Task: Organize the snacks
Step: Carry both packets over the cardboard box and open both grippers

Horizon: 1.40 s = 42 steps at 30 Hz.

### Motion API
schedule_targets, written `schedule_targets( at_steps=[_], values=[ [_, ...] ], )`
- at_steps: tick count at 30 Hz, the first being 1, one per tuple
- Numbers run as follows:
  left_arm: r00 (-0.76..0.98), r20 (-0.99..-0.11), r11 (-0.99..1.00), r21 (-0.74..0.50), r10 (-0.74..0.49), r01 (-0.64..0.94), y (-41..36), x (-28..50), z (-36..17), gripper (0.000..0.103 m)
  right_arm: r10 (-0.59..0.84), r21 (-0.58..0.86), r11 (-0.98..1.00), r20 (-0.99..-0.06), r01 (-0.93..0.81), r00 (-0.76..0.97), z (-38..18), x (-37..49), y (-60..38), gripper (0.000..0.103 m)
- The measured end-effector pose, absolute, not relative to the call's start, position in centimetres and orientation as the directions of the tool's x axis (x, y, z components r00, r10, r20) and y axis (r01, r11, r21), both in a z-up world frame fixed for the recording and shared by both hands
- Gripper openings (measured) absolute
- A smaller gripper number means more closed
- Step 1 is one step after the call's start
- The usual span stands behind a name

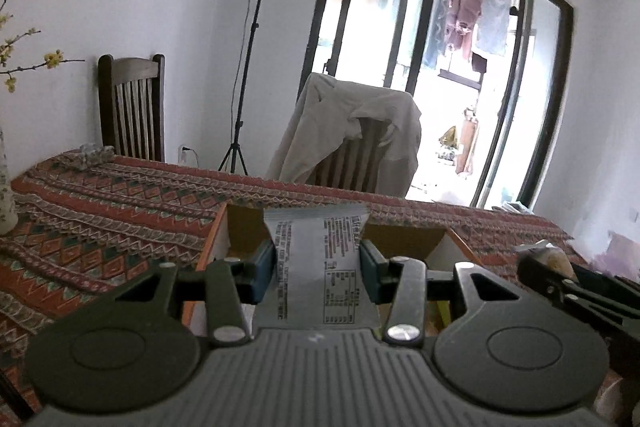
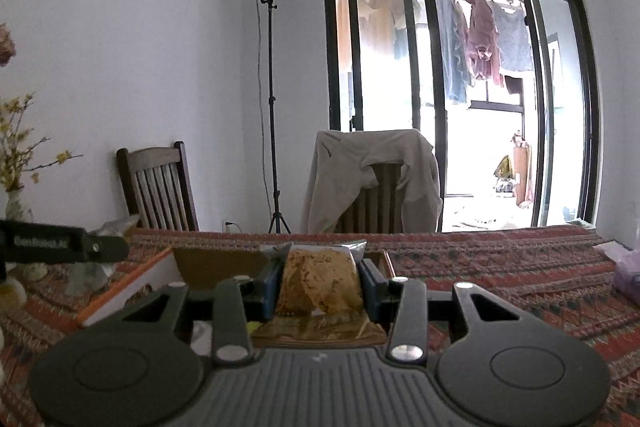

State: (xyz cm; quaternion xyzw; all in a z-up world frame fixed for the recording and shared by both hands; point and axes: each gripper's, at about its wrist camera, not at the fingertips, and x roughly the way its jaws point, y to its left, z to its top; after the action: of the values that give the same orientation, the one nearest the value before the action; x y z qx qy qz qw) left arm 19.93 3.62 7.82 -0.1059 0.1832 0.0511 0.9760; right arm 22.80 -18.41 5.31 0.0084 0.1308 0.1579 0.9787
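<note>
My left gripper (image 1: 318, 269) has its jaws clenched on a white snack packet (image 1: 318, 259), printed back toward me, long axis running away from me toward the open cardboard box (image 1: 400, 241) just beyond it. I pinch it at mid-length so it stays flat and drops in lengthwise. My right gripper (image 2: 320, 285) grasps a clear packet of brown snacks (image 2: 320, 281) the same way, sealed end pointing at that box, above the bench (image 2: 500, 267).

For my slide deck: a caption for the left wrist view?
Left gripper clamps a grey printed snack packet above an open cardboard box.
</note>
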Motion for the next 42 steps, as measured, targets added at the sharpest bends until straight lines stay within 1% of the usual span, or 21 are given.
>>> schedule_targets(
  at_steps=[4,8,10,13,19,25,36,38,39,40,41,42],
  values=[
    [0.926,-0.362,0.965,-0.186,0.105,-0.182,3.6,22.6,7.6,0.046,0.292,0.083,0.956,-0.254,-0.28,0.922,5.2,25.8,-17.6,0.04],
    [0.922,-0.359,0.961,-0.168,0.147,-0.219,3.9,24.1,6.3,0.046,0.287,0.109,0.957,-0.265,-0.267,0.92,4.0,27.6,-17.4,0.04],
    [0.91,-0.385,0.96,-0.159,0.154,-0.229,4.1,24.6,5.4,0.046,0.29,0.098,0.957,-0.283,-0.273,0.914,3.0,28.0,-17.3,0.04],
    [0.898,-0.41,0.957,-0.16,0.159,-0.242,4.6,25.1,4.5,0.046,0.29,0.074,0.957,-0.299,-0.281,0.909,2.1,28.1,-17.0,0.04],
    [0.887,-0.428,0.96,-0.129,0.173,-0.25,4.6,25.2,3.4,0.046,0.289,0.034,0.955,-0.323,-0.295,0.901,1.0,27.6,-16.0,0.04],
    [0.878,-0.446,0.961,-0.118,0.174,-0.25,4.4,25.3,2.7,0.046,0.283,0.042,0.958,-0.327,-0.285,0.902,0.8,27.5,-16.2,0.04],
    [0.875,-0.451,0.962,-0.114,0.174,-0.25,4.1,25.2,2.6,0.046,0.283,0.049,0.957,-0.349,-0.284,0.893,0.5,27.9,-16.2,0.041],
    [0.878,-0.448,0.961,-0.125,0.168,-0.247,4.3,25.0,2.7,0.046,0.286,0.056,0.957,-0.35,-0.285,0.892,0.4,27.9,-16.4,0.043],
    [0.88,-0.444,0.96,-0.13,0.167,-0.248,4.3,24.9,2.8,0.047,0.289,0.06,0.956,-0.352,-0.287,0.89,0.6,28.0,-16.4,0.047],
    [0.882,-0.439,0.959,-0.131,0.17,-0.251,4.4,24.8,2.8,0.05,0.29,0.063,0.956,-0.351,-0.287,0.89,0.6,28.0,-16.4,0.058],
    [0.885,-0.432,0.958,-0.134,0.172,-0.252,4.4,24.6,3.0,0.056,0.289,0.064,0.957,-0.348,-0.284,0.892,0.6,28.0,-16.5,0.071],
    [0.889,-0.425,0.958,-0.14,0.171,-0.251,4.5,24.5,3.1,0.061,0.286,0.065,0.957,-0.344,-0.282,0.894,0.6,27.9,-16.6,0.077]
  ],
)
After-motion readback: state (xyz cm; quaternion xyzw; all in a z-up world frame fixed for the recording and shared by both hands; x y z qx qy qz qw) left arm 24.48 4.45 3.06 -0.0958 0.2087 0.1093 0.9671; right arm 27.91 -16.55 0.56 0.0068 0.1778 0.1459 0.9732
